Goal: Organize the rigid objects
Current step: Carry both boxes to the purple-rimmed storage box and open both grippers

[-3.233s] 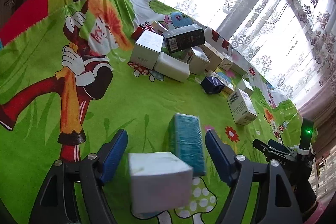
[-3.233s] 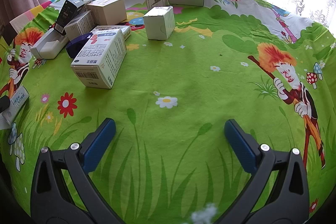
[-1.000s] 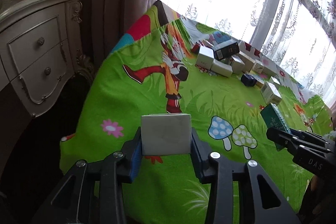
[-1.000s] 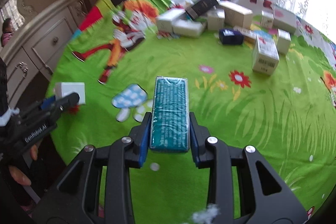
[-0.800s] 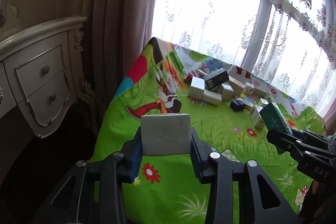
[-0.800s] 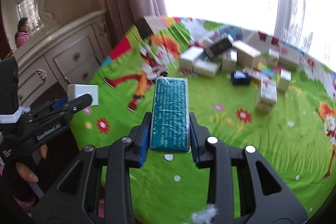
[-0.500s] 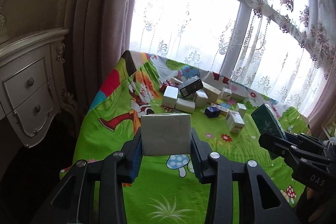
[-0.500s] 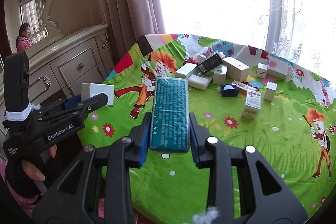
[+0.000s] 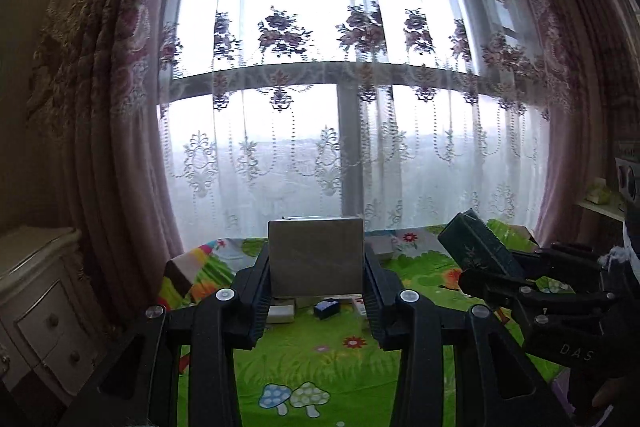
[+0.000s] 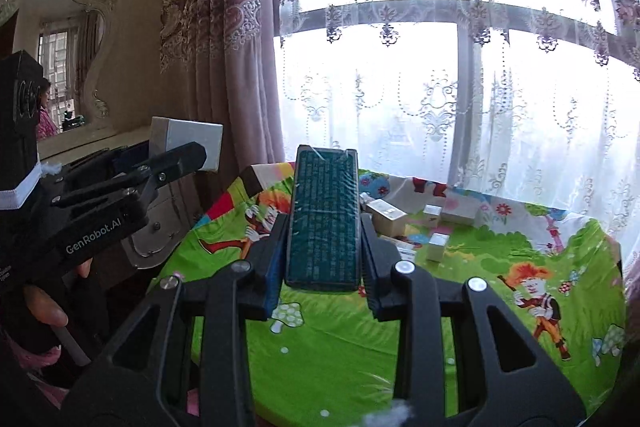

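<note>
My left gripper [image 9: 316,267] is shut on a white box [image 9: 316,257] and holds it high in front of the window. It also shows in the right wrist view [image 10: 188,143], at the left. My right gripper [image 10: 322,247] is shut on a teal box [image 10: 323,223], held well above the table. That teal box shows at the right of the left wrist view [image 9: 478,247]. Several more boxes [image 10: 390,215] lie on the far part of the table with the green cartoon cloth [image 10: 480,283].
A lace curtain [image 9: 340,107] and a window stand behind the table. A white dresser [image 9: 36,307] with drawers stands at the left, a mirror [image 10: 68,67] above it. A dark blue box [image 9: 327,309] and other small boxes [image 10: 437,246] lie on the cloth.
Both grippers have risen and tilted up with their boxes. The table has dropped low in both views and the window now fills them.
</note>
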`<act>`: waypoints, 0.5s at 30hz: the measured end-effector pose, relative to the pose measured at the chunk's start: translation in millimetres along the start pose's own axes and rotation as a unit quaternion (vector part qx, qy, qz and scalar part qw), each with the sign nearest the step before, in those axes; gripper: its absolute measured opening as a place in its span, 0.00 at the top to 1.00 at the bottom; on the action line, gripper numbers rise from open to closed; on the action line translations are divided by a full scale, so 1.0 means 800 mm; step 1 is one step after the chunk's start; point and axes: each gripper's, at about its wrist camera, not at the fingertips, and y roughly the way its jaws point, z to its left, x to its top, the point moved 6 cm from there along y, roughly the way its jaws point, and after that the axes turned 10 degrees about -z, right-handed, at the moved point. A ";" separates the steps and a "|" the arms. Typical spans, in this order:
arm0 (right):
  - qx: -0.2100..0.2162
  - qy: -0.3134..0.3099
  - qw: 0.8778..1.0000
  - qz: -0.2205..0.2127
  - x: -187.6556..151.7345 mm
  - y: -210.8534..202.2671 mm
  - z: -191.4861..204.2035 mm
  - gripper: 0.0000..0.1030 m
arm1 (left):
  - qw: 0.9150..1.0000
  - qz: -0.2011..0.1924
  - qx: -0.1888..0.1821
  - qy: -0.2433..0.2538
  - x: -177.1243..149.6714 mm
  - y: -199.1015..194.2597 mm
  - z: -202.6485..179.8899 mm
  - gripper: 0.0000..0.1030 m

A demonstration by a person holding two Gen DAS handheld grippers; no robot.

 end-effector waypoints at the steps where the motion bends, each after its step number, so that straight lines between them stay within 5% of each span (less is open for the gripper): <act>1: -0.015 0.000 1.000 0.002 -0.003 -0.009 -0.012 0.64 | 1.000 0.003 -0.022 0.003 -0.002 0.005 -0.019 0.60; 8: -0.131 -0.001 0.991 -0.031 0.000 -0.113 -0.102 0.64 | 0.990 -0.036 -0.127 0.053 0.022 -0.004 -0.155 0.60; 12: -0.195 0.001 0.980 -0.034 -0.008 -0.175 -0.153 0.64 | 0.977 -0.045 -0.192 0.083 0.026 -0.001 -0.231 0.60; 15: -0.244 0.035 0.969 -0.007 -0.041 -0.216 -0.196 0.64 | 0.960 -0.015 -0.259 0.107 -0.001 0.008 -0.298 0.60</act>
